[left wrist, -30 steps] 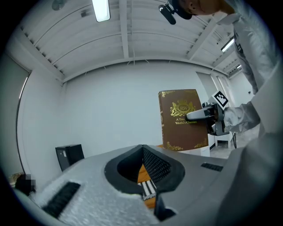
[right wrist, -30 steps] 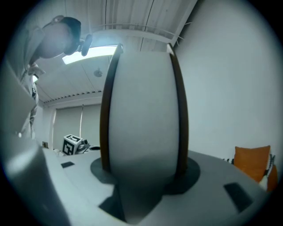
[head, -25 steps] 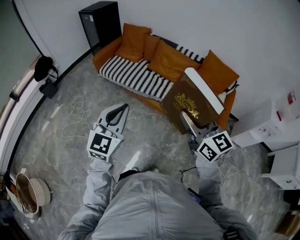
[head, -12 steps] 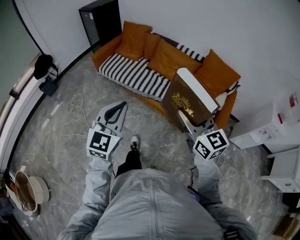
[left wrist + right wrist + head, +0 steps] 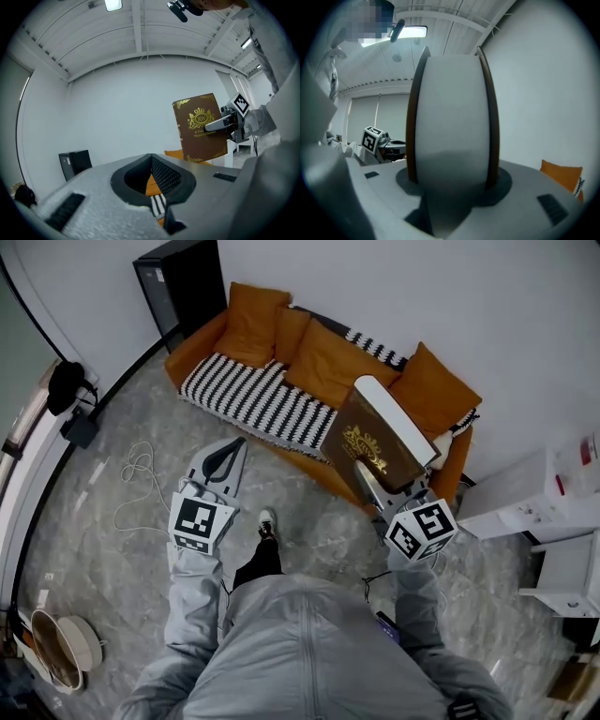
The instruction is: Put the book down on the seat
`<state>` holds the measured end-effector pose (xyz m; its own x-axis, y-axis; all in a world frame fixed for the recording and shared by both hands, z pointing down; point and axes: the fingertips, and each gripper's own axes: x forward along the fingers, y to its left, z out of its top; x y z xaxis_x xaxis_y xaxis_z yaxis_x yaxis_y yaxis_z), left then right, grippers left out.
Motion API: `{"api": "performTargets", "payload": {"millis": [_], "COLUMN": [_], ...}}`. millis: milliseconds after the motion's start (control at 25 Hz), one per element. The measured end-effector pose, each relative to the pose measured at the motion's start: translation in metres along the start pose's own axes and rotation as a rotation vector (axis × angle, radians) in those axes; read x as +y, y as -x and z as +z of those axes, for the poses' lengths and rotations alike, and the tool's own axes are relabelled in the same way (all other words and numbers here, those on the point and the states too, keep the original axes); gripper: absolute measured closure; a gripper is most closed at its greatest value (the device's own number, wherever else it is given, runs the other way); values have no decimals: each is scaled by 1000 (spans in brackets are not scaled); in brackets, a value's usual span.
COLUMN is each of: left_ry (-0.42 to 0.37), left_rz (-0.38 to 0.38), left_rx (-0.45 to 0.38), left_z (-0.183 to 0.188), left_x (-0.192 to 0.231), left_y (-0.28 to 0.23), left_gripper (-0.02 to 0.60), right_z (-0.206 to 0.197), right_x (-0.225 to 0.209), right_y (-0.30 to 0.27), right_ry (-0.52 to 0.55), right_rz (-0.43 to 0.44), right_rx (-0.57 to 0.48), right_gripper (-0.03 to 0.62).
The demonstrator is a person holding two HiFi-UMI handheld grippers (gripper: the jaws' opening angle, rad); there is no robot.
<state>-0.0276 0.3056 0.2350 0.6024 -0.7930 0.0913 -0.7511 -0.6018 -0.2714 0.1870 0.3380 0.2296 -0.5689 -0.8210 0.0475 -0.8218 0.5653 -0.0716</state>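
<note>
Your right gripper (image 5: 373, 474) is clamped across the thick brown hardback book (image 5: 375, 432). It holds the book up at centre right of the head view, by the right end of the orange sofa (image 5: 195, 341) and off its black-and-white striped seat (image 5: 253, 397). The cover carries a gold crest lettered "RW" and a line ending "World's Classics". At lower left, your left gripper (image 5: 234, 442) has its jaws together with nothing between them.

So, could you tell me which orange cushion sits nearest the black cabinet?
The leftmost cushion, right beside the cabinet; the others sit further right.
</note>
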Motion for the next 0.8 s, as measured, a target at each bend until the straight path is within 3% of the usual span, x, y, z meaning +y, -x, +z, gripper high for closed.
{"api": "performTargets", "payload": {"millis": [320, 800], "left_ry": [-20, -4], "left_rz": [-38, -70], "left_rx": [-10, -25], "left_z": [-3, -15], "left_x": [93, 173], "left_y": [-72, -129], "left_gripper": [557, 557], "right_z": [17, 31], "right_x": [-26, -58], "right_y": [-106, -196], "right_ry": [-15, -23], "right_rz": [-27, -84], "right_rx": [8, -10], "right_gripper": [361, 362]}}
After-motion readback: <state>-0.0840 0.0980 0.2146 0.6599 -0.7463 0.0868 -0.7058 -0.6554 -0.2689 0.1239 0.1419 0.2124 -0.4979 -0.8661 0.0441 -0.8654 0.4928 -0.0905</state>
